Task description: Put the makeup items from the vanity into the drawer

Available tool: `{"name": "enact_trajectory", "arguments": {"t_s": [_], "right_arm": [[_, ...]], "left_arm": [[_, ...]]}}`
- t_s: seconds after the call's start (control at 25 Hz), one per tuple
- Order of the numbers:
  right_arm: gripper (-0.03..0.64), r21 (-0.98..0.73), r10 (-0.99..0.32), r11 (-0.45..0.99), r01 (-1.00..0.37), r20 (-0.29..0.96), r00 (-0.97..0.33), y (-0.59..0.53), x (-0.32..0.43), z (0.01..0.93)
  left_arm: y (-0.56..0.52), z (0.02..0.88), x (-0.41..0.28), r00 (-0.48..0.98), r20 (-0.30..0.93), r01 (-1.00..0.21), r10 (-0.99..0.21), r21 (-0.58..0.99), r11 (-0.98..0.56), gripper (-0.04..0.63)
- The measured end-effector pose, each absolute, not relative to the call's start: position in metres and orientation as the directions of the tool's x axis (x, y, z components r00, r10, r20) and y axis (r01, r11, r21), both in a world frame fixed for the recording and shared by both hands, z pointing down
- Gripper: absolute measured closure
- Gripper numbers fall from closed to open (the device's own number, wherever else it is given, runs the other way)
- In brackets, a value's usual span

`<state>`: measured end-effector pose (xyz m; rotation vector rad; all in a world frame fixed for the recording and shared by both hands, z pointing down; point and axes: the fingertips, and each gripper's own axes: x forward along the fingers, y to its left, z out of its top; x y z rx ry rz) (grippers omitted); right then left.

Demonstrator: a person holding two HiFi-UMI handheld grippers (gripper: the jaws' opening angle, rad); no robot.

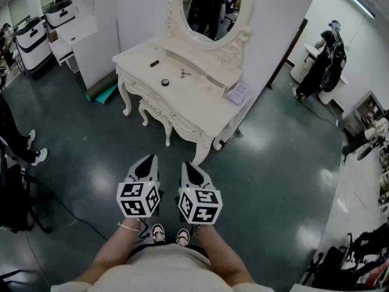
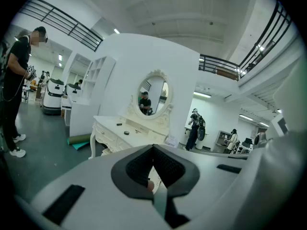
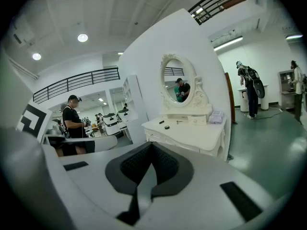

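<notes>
At the far left a white machine [image 1: 31,40] stands on the dark floor [image 1: 79,151]; a teal rolled mat [image 1: 103,91] lies on that floor by the left end of the white vanity [image 1: 203,102]. The makeup items lie on the vanity's counter, well apart from both grippers; a small dark stick [image 1: 154,63] lies towards the back left; a round black compact [image 1: 165,82] lies nearer the front edge; a thin metal tool [image 1: 184,73] lies just right of them, below the oval mirror [image 1: 209,5], which reflects a person in dark clothes. A lilac box [image 1: 238,93] sits at the counter's right end; the drawers [image 1: 159,105] in the vanity's front are shut. Further right, a second person in dark clothes [image 1: 325,56] stands by a white wall.

In the foreground the person stands on the floor in front of the vanity with both grippers held out side by side and tipped slightly down towards it. The left gripper [image 1: 148,159] has its jaws together, the dark pads meeting at the tip with nothing between them. Just beside it, the right gripper [image 1: 187,165] likewise has its jaws pressed together and empty. The two marker cubes are near each other but apart; neither gripper touches the counter or anything on it.
</notes>
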<state>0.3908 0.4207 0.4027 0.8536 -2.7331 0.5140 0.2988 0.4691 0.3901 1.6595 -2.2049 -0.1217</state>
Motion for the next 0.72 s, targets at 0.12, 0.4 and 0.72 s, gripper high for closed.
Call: {"name": "enact_trajectory", "arguments": {"t_s": [0.12, 0.4, 0.72], "right_arm": [[0.600, -0.259, -0.500, 0.770, -0.583, 0.322, -0.804, 0.417, 0.387, 0.404], [0.600, -0.266, -0.496, 0.773, -0.576, 0.313, -0.810, 0.413, 0.369, 0.406], [0.598, -0.303, -0.496, 0.766, -0.568, 0.285, -0.821, 0.398, 0.332, 0.398]], "left_arm": [[0.467, 0.391, 0.296, -0.233, 0.248, -0.908, -0.940, 0.289, 0.302, 0.592], [0.466, 0.397, 0.276, -0.241, 0.260, -0.906, -0.935, 0.286, 0.313, 0.594], [0.455, 0.391, 0.237, -0.235, 0.244, -0.915, -0.941, 0.270, 0.298, 0.594]]}}
